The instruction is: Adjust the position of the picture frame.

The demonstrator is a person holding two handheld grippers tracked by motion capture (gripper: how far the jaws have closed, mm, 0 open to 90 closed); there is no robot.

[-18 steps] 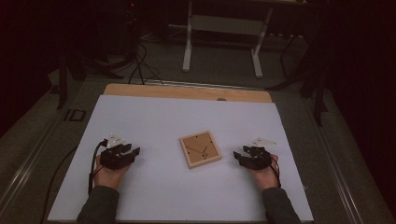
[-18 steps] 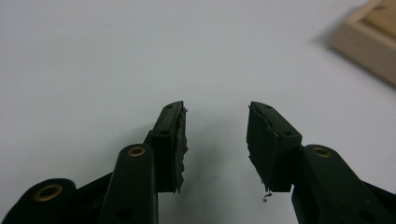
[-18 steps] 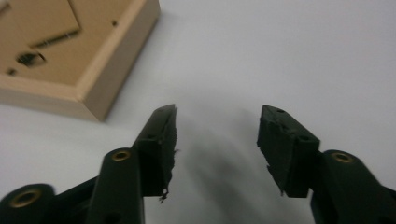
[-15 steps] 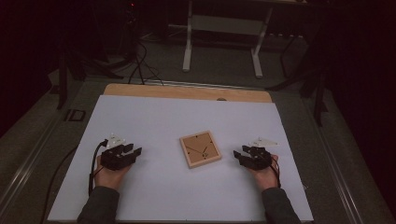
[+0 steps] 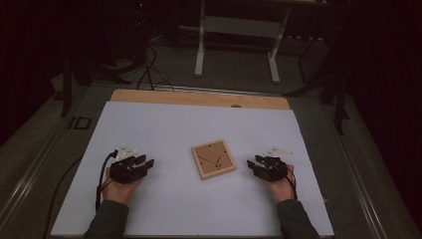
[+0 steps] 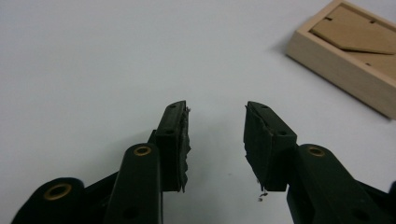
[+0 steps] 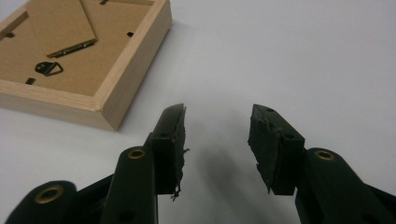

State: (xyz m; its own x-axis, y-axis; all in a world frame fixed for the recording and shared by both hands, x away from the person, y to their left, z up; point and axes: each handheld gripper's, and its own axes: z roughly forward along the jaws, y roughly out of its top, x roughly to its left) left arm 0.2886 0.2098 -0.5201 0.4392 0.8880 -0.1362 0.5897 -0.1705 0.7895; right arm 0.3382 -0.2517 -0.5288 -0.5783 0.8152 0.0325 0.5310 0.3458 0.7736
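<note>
The picture frame (image 5: 213,159), a square of pale wood lying face down with its brown backing board up, sits on the white tabletop (image 5: 189,124) midway between the two hands in the high view. There the left tongs (image 5: 143,162) rest low at the frame's left and the right tongs (image 5: 254,163) at its right, both pointing inward, each well apart from it, with forearms coming in from the bottom edge. In the left gripper view, the left tongs (image 6: 215,128) stand released, nothing between the ragged black pads, the frame (image 6: 345,56) off at upper right. In the right gripper view, the right tongs (image 7: 217,135) are likewise parted and empty; the frame (image 7: 93,60) lies at upper left, showing a small metal hanger (image 7: 47,68).
</note>
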